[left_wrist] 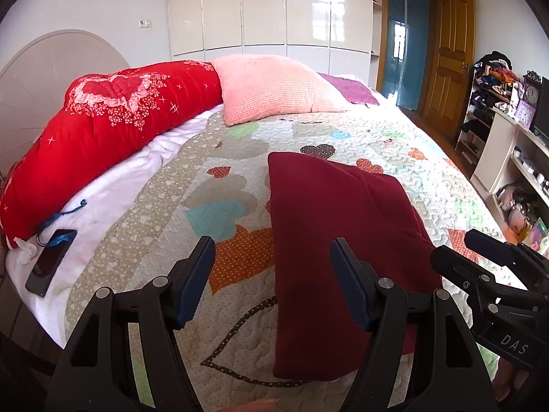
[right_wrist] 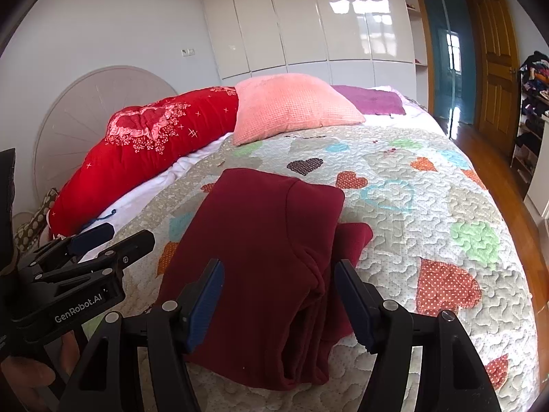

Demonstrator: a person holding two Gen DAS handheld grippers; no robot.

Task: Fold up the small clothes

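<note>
A dark red garment (right_wrist: 260, 257) lies folded into a long rectangle on the heart-patterned quilt (right_wrist: 429, 213) of the bed, with layered edges showing along its right side and a small flap (right_wrist: 353, 237) sticking out there. The left gripper (left_wrist: 272, 274) hovers over the garment's left edge with its jaws spread wide and holding nothing. The right gripper (right_wrist: 279, 295) is likewise wide open and empty above the garment's near end, beside the left one.
</note>
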